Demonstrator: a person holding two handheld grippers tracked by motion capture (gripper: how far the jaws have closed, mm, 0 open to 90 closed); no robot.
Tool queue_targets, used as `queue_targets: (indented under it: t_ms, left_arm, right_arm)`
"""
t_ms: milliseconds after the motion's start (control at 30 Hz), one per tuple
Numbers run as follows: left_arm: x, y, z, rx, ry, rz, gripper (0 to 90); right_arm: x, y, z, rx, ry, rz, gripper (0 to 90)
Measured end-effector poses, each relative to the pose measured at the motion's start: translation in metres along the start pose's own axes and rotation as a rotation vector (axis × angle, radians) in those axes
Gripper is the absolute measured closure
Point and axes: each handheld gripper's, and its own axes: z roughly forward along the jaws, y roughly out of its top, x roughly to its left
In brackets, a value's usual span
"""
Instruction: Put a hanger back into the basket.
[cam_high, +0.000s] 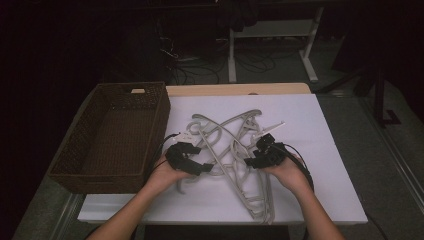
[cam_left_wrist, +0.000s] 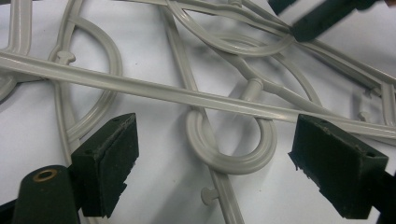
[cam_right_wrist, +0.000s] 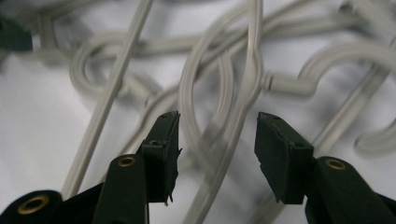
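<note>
Several grey plastic hangers (cam_high: 227, 145) lie tangled in a pile on the white table top (cam_high: 310, 130). My left gripper (cam_high: 204, 168) sits at the pile's left edge and my right gripper (cam_high: 249, 161) at its right side, facing each other. In the left gripper view my left gripper (cam_left_wrist: 219, 140) is open wide, with a hanger hook (cam_left_wrist: 231, 161) lying on the table between its jaws and a long bar (cam_left_wrist: 140, 88) crossing above. In the right gripper view my right gripper (cam_right_wrist: 218, 123) is open around two thin hanger bars (cam_right_wrist: 233, 116), with gaps on both sides.
An empty brown wicker basket (cam_high: 112, 132) stands at the table's left. A small white piece (cam_high: 272, 126) lies at the pile's upper right. Bare white surface lies to the right and front of the hangers. The right gripper's jaw (cam_left_wrist: 322, 16) shows in the left gripper view's top right.
</note>
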Motion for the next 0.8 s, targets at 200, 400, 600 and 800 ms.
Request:
queue_targets:
  t_ms: [200,400,600,800]
  left_arm:
    - [0.000,0.000,0.000,-0.002,0.001,-0.001,14.8]
    - [0.000,0.000,-0.001,-0.005,0.004,0.001,14.8]
    - [0.001,0.000,-0.002,-0.005,0.005,0.001,14.8]
    - [-0.001,0.001,-0.004,-0.014,0.007,0.002,14.8]
  right_arm:
    - [0.005,-0.017,0.001,0.029,0.008,0.022,49.7]
    - [0.008,-0.026,0.006,0.068,0.006,0.018,55.8]
    - [0.004,-0.024,0.006,0.070,-0.019,0.008,69.2]
    - [-0.003,-0.023,0.001,0.056,-0.034,0.004,75.0]
